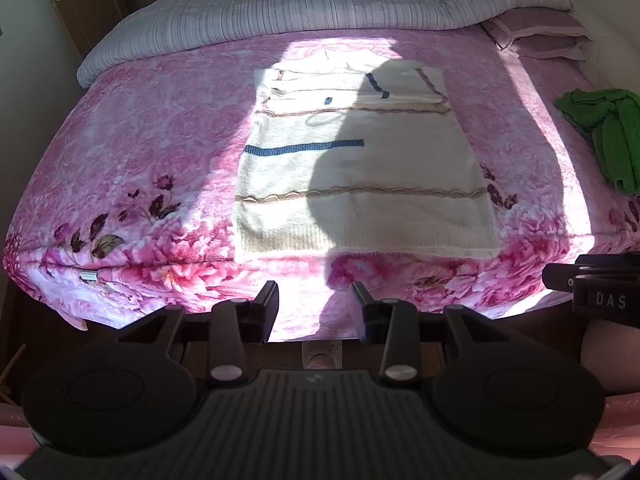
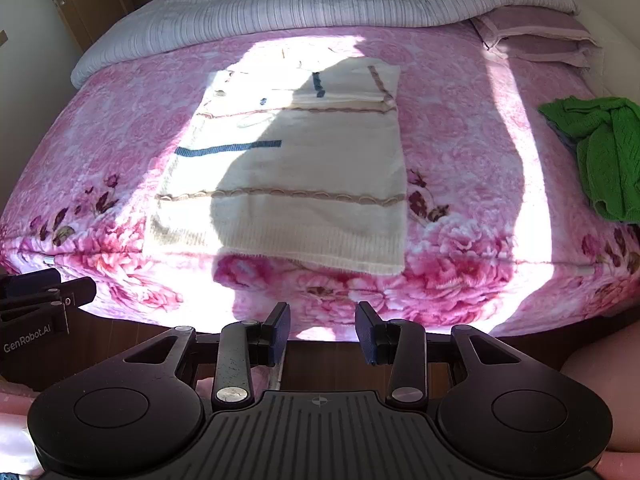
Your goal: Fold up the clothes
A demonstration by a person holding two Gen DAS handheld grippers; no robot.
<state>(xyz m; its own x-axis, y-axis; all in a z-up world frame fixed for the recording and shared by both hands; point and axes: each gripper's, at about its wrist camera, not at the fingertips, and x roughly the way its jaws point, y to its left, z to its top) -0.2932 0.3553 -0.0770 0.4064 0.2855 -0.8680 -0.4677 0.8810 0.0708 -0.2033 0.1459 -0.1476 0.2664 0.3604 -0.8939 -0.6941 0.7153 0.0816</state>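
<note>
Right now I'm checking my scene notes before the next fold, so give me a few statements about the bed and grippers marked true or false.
1. The cream sweater lies flat on the pink floral blanket. True.
2. The left gripper is clamped on the sweater's hem. False: it is open, short of the bed, holding nothing.
3. A green garment lies crumpled at the bed's right side. True.
4. The right gripper holds the green garment. False: it is open and empty.
5. The grey quilt covers the sweater. False: it is bunched at the far end, apart from it.
</note>
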